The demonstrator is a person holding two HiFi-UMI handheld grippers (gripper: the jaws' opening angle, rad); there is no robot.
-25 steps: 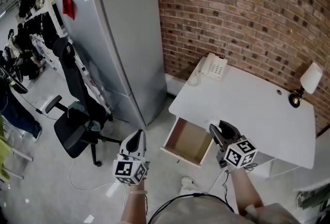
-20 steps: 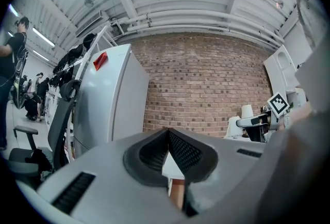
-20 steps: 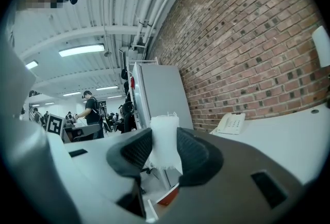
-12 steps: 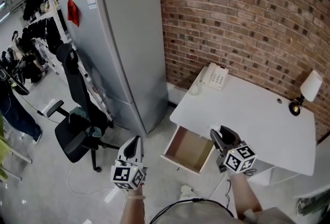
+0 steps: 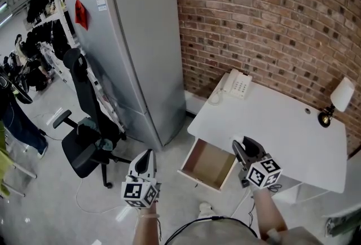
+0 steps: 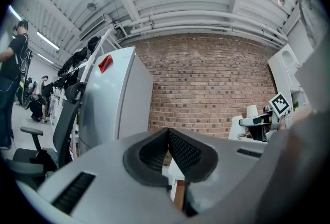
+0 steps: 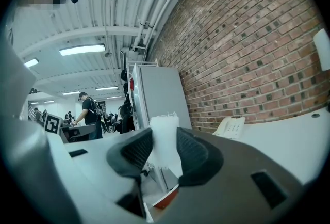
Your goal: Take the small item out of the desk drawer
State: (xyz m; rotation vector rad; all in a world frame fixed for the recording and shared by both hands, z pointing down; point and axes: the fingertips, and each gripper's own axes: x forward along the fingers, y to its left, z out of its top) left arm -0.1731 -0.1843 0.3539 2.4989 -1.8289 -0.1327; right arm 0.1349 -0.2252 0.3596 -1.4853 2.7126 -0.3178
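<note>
White desk [image 5: 282, 119], right gripper [image 5: 244, 147] (part-open) pinching white item [image 7: 164, 138] — left gripper [image 6: 168, 136] closed.

Bright, even light from ceiling tubes [image 7: 81, 50] — fisheye bending at edges, near foreground soft.

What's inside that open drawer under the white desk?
The drawer shows only its bare brown bottom. Its back end is covered by the desk and right gripper, which grips a small white item.

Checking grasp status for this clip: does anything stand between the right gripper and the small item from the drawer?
Nothing visible does. The right gripper already has its jaws closed on the white item. The open drawer looks empty.
</note>
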